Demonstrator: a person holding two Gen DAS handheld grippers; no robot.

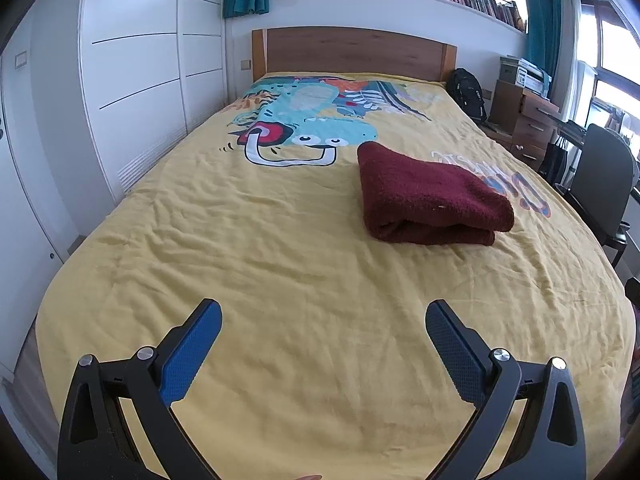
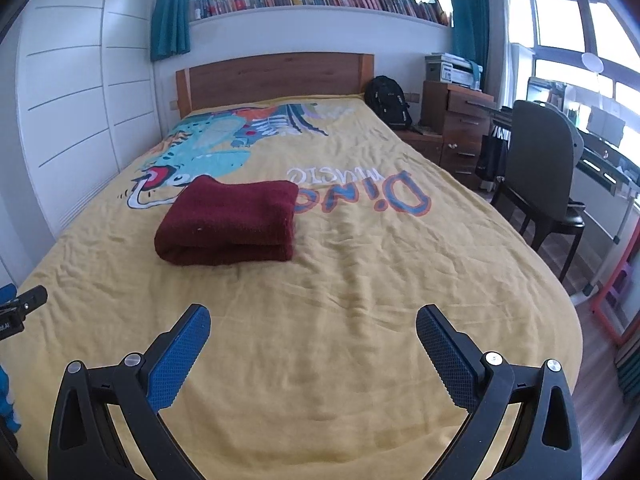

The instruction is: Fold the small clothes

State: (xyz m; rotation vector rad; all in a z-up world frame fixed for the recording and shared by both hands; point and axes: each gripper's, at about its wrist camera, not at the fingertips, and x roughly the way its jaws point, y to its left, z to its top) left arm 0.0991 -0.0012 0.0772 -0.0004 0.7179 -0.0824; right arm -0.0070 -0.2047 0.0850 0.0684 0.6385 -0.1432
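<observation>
A dark red fleecy garment (image 1: 430,196) lies folded into a thick rectangle on the yellow bedspread (image 1: 280,264), in the middle of the bed. It also shows in the right wrist view (image 2: 230,222). My left gripper (image 1: 323,316) is open and empty, well short of the garment and to its left. My right gripper (image 2: 313,318) is open and empty, short of the garment and to its right. A bit of the left gripper shows at the left edge of the right wrist view (image 2: 24,304).
The bedspread (image 2: 360,280) has a dinosaur print toward the wooden headboard (image 2: 276,76). White wardrobe doors (image 1: 132,80) run along the left. A black backpack (image 2: 388,100), wooden drawers (image 2: 460,128) and a dark chair (image 2: 540,176) stand to the right.
</observation>
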